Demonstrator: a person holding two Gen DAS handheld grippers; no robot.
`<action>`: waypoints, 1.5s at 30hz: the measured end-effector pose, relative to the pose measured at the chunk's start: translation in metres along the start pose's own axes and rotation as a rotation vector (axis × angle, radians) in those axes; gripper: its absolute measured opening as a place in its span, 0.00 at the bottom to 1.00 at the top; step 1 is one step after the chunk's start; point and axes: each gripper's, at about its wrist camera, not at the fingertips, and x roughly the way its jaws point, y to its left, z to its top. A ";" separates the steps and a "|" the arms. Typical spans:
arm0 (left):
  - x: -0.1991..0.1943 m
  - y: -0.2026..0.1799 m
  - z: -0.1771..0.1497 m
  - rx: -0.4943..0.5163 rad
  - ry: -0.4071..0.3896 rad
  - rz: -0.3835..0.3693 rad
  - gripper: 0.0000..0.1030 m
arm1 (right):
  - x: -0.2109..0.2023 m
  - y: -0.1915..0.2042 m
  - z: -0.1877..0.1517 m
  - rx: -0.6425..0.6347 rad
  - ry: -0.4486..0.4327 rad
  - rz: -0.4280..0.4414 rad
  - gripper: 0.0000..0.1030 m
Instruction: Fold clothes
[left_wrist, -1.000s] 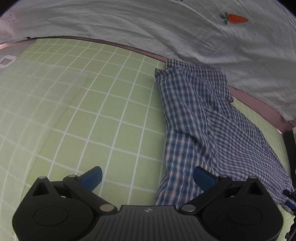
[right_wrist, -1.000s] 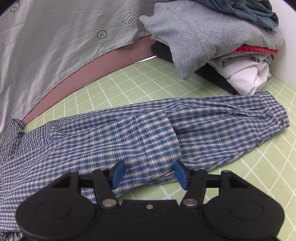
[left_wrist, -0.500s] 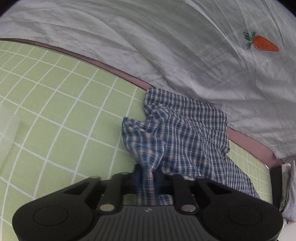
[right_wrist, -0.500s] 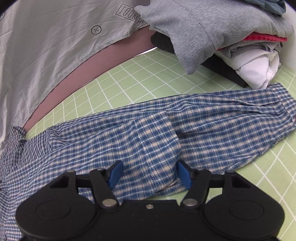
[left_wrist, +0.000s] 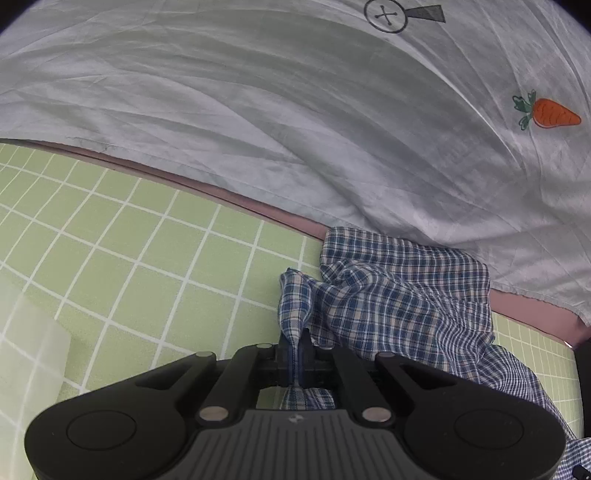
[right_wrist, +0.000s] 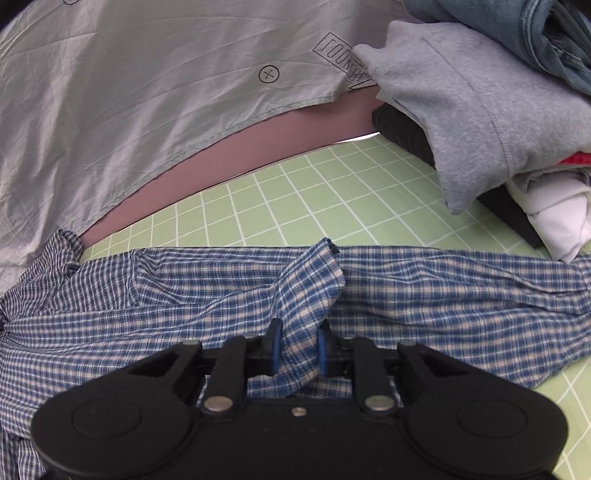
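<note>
A blue and white checked shirt (left_wrist: 399, 295) lies on a green grid mat (left_wrist: 147, 251). My left gripper (left_wrist: 295, 354) is shut on a bunched edge of the shirt and lifts it off the mat. In the right wrist view the same shirt (right_wrist: 443, 288) stretches across the mat. My right gripper (right_wrist: 297, 345) is shut on a raised fold of the shirt near its lower edge, with cloth filling the gap between the blue pads.
A grey sheet (left_wrist: 295, 110) with a carrot print (left_wrist: 550, 114) covers the far side, over a pink edge. A pile of clothes (right_wrist: 480, 92), grey, denim, white and red, stands at the right. A translucent board (left_wrist: 26, 350) lies at the left on the mat.
The left gripper closed on the shirt edge and lifted it toward the far side. The right gripper, open over the shirt before, has shut on a fold and raised it.
</note>
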 end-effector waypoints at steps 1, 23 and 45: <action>-0.004 -0.002 0.000 0.002 -0.008 0.019 0.18 | -0.001 0.004 0.001 -0.015 -0.008 0.001 0.19; -0.210 0.025 -0.150 0.048 -0.129 0.187 0.76 | -0.121 0.079 -0.057 -0.223 -0.201 0.191 0.19; -0.273 0.026 -0.287 0.077 0.030 0.183 0.76 | -0.184 0.119 -0.253 -0.257 0.109 0.372 0.61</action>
